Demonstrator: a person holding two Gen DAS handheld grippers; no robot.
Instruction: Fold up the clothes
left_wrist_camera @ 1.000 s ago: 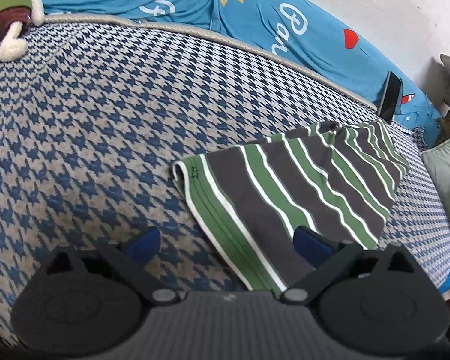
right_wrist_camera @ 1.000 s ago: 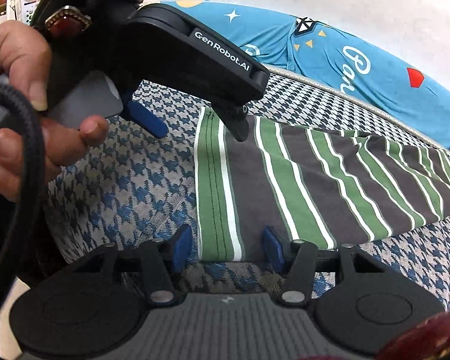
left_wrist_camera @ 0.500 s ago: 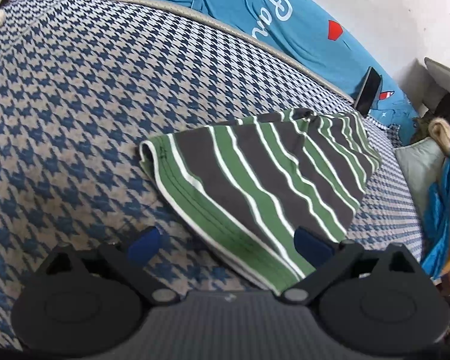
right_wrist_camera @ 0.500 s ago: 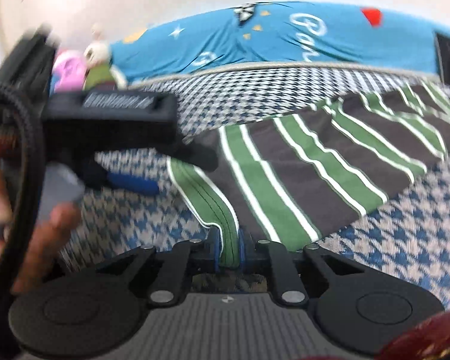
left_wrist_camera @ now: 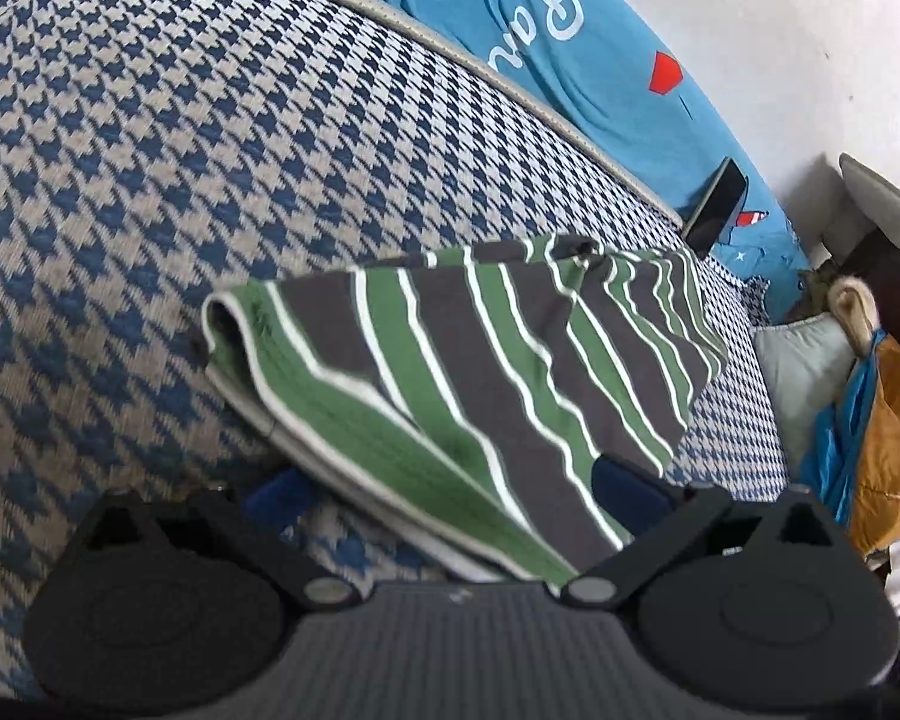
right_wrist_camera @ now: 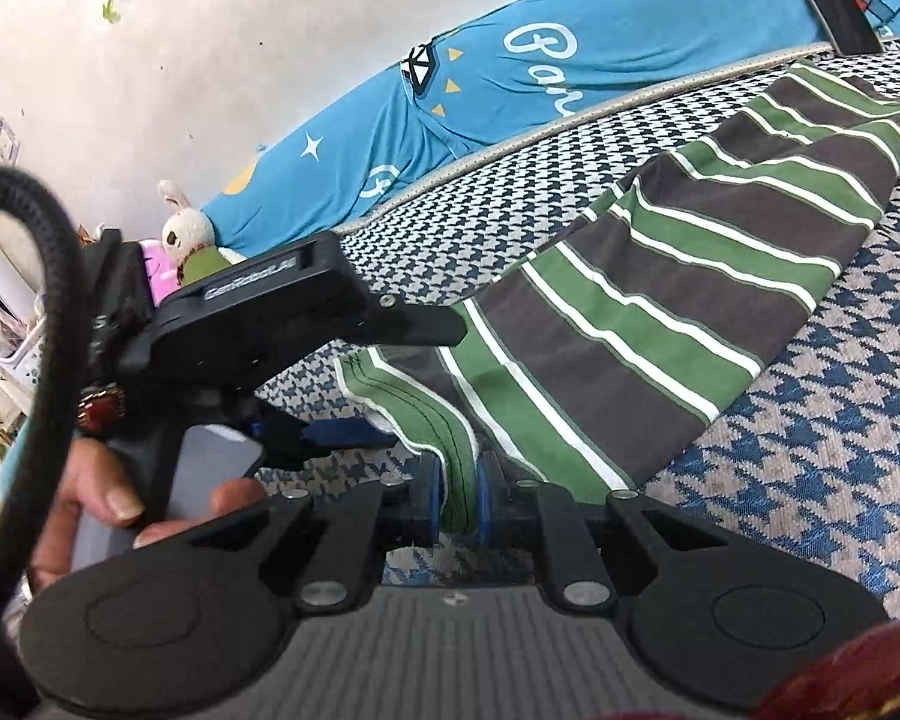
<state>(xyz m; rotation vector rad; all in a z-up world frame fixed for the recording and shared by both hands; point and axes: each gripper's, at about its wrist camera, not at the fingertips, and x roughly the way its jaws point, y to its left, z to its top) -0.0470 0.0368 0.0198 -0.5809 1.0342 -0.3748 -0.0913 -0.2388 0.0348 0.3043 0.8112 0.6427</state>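
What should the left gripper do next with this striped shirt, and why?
Probably close the left gripper on the hem of the striped shirt. Its fingers stand wide apart with the hem edge lying between them, while the right gripper is already shut on the green hem. With only one corner gripped, the shirt would likely hang unevenly when lifted for the fold.

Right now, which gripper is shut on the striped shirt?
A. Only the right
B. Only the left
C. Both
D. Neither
A. In the right wrist view the right gripper has its blue pads pinched on the shirt's green hem, while in the left wrist view the left gripper has its fingers spread wide, with the hem lying between them unclamped.
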